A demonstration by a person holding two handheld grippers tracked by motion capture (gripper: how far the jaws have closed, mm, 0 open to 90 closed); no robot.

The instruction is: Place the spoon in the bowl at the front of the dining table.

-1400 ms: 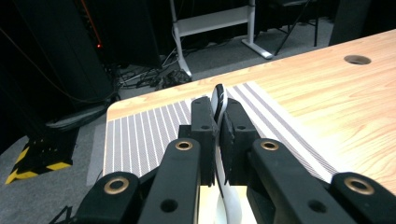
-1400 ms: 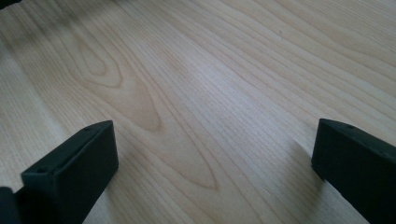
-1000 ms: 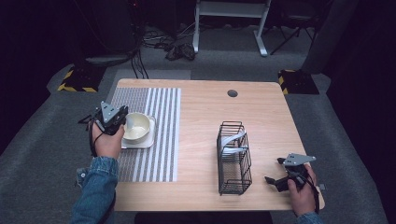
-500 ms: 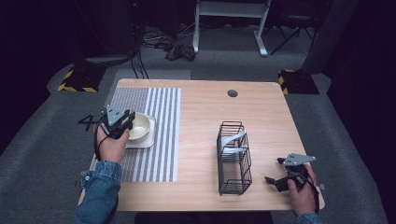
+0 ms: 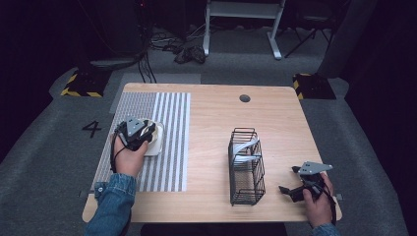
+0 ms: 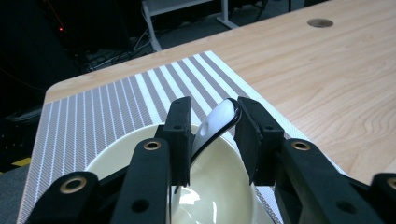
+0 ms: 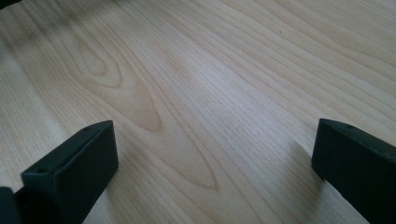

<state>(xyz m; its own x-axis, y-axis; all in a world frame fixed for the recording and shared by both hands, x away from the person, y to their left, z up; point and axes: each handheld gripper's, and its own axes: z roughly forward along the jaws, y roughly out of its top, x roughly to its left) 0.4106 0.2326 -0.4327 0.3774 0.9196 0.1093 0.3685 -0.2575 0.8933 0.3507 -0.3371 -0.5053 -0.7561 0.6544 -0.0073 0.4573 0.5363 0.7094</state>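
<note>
A person seated at a wooden table (image 5: 211, 123) is working a two-jaw gripper in each hand, with the left gripper (image 5: 140, 135) hovering at the near-left rim of a cream bowl (image 5: 156, 141) that is sitting on a grey-and-white striped placemat (image 5: 167, 128) at the table's left side. In the left gripper view, the bowl (image 6: 219, 191) is lying directly under the jaws, and the white handle of a spoon (image 6: 215, 122) is rising out of it and standing in the gap between the two black pads — closer to the left-hand pad (image 6: 180, 135), with a sliver of daylight showing on the other side. The jaws have just been opening and are now standing slightly parted around the handle, no longer pinching it. Well apart, toward the table's right half, a black wire rack (image 5: 246, 167) is standing upright with a pale utensil (image 5: 244, 147) leaning inside it. The right gripper (image 5: 296, 183) is resting in the person's hand at the near-right corner of the table, just beside the rack — its jaws are spread wide over bare wood (image 7: 196, 102), with nothing between them.
</note>
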